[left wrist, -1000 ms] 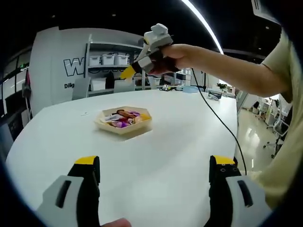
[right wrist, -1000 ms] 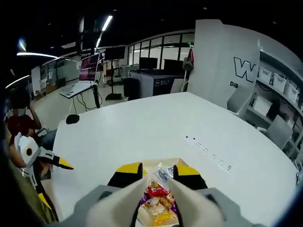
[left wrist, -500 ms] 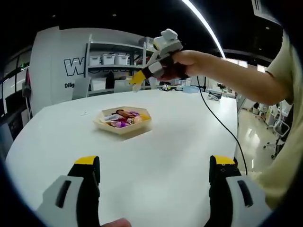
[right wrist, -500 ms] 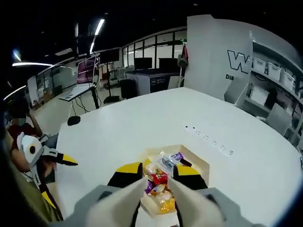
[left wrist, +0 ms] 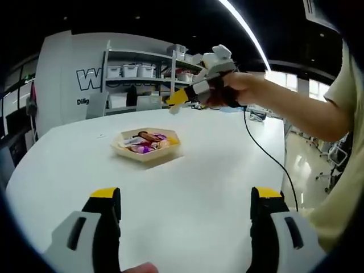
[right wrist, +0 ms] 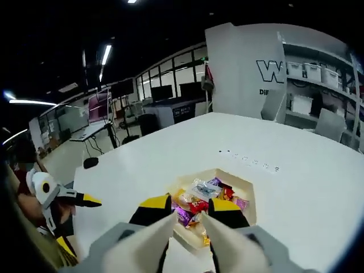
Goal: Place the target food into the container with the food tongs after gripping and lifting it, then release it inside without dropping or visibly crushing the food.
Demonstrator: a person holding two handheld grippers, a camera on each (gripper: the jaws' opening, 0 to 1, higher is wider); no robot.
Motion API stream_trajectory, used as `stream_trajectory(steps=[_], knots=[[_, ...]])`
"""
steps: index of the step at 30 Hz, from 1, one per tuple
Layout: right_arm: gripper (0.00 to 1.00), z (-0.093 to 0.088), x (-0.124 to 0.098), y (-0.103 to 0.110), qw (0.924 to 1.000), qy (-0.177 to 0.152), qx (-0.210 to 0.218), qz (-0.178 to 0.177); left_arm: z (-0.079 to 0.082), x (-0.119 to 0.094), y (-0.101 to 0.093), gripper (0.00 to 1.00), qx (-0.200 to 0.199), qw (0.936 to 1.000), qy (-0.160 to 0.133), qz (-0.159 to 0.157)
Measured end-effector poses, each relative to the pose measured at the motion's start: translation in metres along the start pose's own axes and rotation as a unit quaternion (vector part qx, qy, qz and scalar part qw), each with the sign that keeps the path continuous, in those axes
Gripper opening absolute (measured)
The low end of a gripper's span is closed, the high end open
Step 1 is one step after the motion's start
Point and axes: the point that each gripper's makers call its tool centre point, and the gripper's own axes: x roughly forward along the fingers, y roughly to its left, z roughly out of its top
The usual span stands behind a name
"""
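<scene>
We hold our left gripper [left wrist: 182,213] low over the big white table [left wrist: 216,165]. Its two jaws stand wide apart and there is nothing between them.

Farther out on the table sits a six-sided tray [left wrist: 147,145]. It is full of wrapped snacks [left wrist: 145,142] in purple, red, orange and clear wrappers.

In the left gripper view, our right gripper [left wrist: 177,101] hangs in the air above the table, past the tray and a bit to its right. A hand [left wrist: 230,91] holds it, and a black cable [left wrist: 267,159] hangs down from it.

In the right gripper view, the right gripper's jaws [right wrist: 183,203] are close together with only a small gap. We cannot tell if they have hold of anything. The tray [right wrist: 242,181] of snacks [right wrist: 203,193] lies just past their yellow tips, down on the table [right wrist: 296,170]. Our left gripper [right wrist: 85,199] shows at the left edge.

Behind the table stand shelves [left wrist: 133,77] with white boxes.
</scene>
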Motion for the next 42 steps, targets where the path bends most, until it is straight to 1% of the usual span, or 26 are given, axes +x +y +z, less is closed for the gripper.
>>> stream_trajectory(steps=[1,3,5,6,7,9,12,13,16,17,21,22,24,26,28,30,32,34,36,38,40,42], knots=[[0.21,-0.001,-0.002,0.002,0.9999,-0.010,0.001,0.001,0.000,0.000,0.000,0.92,0.000,1.0000,0.000,0.000],[0.21,-0.003,-0.006,0.004,0.9998,-0.017,0.004,-0.002,0.000,0.001,-0.001,0.92,0.000,1.0000,0.000,-0.001],[0.21,-0.003,-0.010,0.004,0.9996,-0.028,0.002,-0.008,0.001,0.002,-0.001,0.92,-0.001,1.0000,-0.001,-0.002],[0.21,-0.001,-0.013,0.004,0.9991,-0.039,0.002,-0.016,0.002,0.003,-0.001,0.92,-0.002,1.0000,-0.002,-0.002],[0.21,-0.002,-0.015,0.004,0.9990,-0.040,0.005,-0.018,0.002,0.003,-0.001,0.92,-0.002,1.0000,-0.003,-0.002],[0.21,-0.003,-0.018,0.003,0.9984,-0.046,0.002,-0.032,0.003,0.004,-0.001,0.91,-0.003,1.0000,-0.005,-0.003],[0.21,-0.005,-0.024,-0.003,0.9967,-0.042,-0.024,-0.065,0.005,0.006,-0.001,0.91,-0.003,1.0000,-0.007,-0.004],[0.21,-0.003,-0.026,-0.003,0.9960,-0.044,-0.029,-0.071,0.006,0.006,-0.001,0.91,-0.003,1.0000,-0.008,-0.004],[0.21,0.008,-0.034,-0.004,0.9942,-0.068,-0.021,-0.081,0.009,0.007,0.001,0.91,-0.002,0.9999,-0.011,-0.003],[0.21,0.010,-0.037,-0.004,0.9939,-0.070,-0.021,-0.083,0.011,0.007,0.002,0.90,-0.003,0.9999,-0.013,-0.002],[0.22,0.025,-0.046,-0.010,0.9886,-0.080,-0.041,-0.121,0.014,0.010,0.003,0.90,-0.007,0.9998,-0.018,-0.003],[0.22,0.029,-0.049,-0.009,0.9866,-0.080,-0.059,-0.129,0.015,0.010,0.004,0.90,-0.006,0.9998,-0.018,-0.003],[0.22,0.033,-0.052,-0.006,0.9848,-0.081,-0.071,-0.136,0.016,0.011,0.004,0.90,-0.008,0.9998,-0.020,-0.003],[0.22,0.037,-0.055,-0.001,0.9822,-0.077,-0.096,-0.142,0.016,0.012,0.006,0.89,-0.008,0.9998,-0.020,-0.003],[0.22,0.039,-0.060,0.001,0.9770,-0.071,-0.125,-0.158,0.018,0.013,0.006,0.89,-0.006,0.9998,-0.020,-0.003],[0.22,0.040,-0.062,0.006,0.9750,-0.067,-0.138,-0.160,0.020,0.013,0.007,0.89,-0.006,0.9997,-0.021,-0.004],[0.22,0.040,-0.065,0.009,0.9746,-0.066,-0.140,-0.162,0.021,0.014,0.008,0.89,-0.005,0.9997,-0.023,-0.003],[0.22,0.038,-0.066,0.012,0.9735,-0.060,-0.151,-0.161,0.021,0.015,0.007,0.89,-0.007,0.9997,-0.023,-0.004],[0.22,0.036,-0.069,0.013,0.9697,-0.057,-0.167,-0.169,0.022,0.016,0.007,0.88,-0.007,0.9997,-0.023,-0.005],[0.22,0.032,-0.069,0.016,0.9695,-0.052,-0.172,-0.166,0.024,0.016,0.007,0.88,-0.008,0.9997,-0.024,-0.006],[0.22,0.029,-0.070,0.019,0.9698,-0.055,-0.176,-0.160,0.026,0.017,0.008,0.87,-0.007,0.9996,-0.026,-0.006],[0.22,0.024,-0.067,0.025,0.9741,-0.056,-0.168,-0.141,0.027,0.017,0.008,0.87,-0.006,0.9996,-0.026,-0.007]])
